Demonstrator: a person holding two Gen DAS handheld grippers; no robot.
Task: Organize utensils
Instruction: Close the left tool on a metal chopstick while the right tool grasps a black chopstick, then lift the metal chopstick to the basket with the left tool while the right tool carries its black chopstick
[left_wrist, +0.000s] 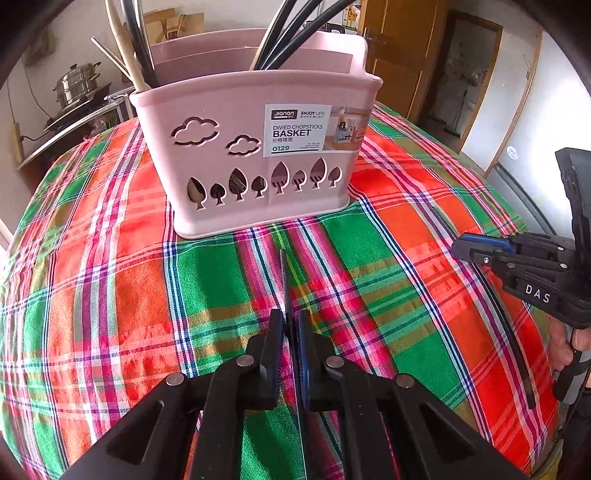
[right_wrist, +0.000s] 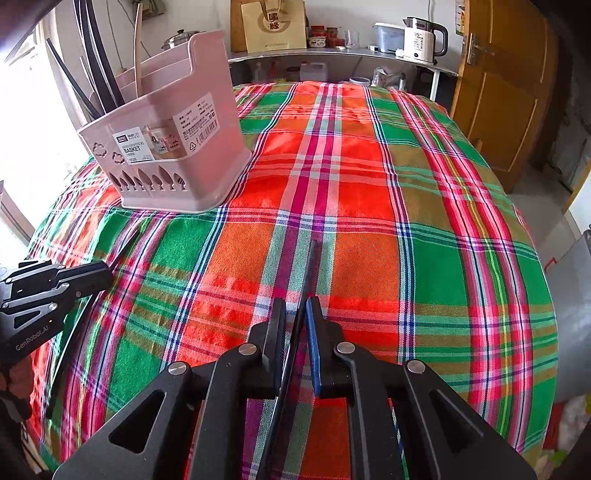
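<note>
A pink divided chopstick basket (left_wrist: 255, 155) stands on the plaid tablecloth and also shows in the right wrist view (right_wrist: 170, 155). It holds several black chopsticks (left_wrist: 284, 37) and a wooden utensil (left_wrist: 123, 48). My left gripper (left_wrist: 290, 325) is shut on a black chopstick (left_wrist: 284, 273) that points toward the basket, a short way in front of it. My right gripper (right_wrist: 295, 314) is shut on another black chopstick (right_wrist: 308, 273), to the right of the basket over the cloth. Each gripper shows in the other's view: the right (left_wrist: 480, 251), the left (right_wrist: 85, 275).
The plaid tablecloth (right_wrist: 369, 184) covers the whole table. Behind it a counter (right_wrist: 332, 53) carries a kettle (right_wrist: 421, 37), jars and a paper bag (right_wrist: 273, 26). A steamer pot (left_wrist: 77, 83) sits at the left. A wooden door (right_wrist: 509, 92) stands at the right.
</note>
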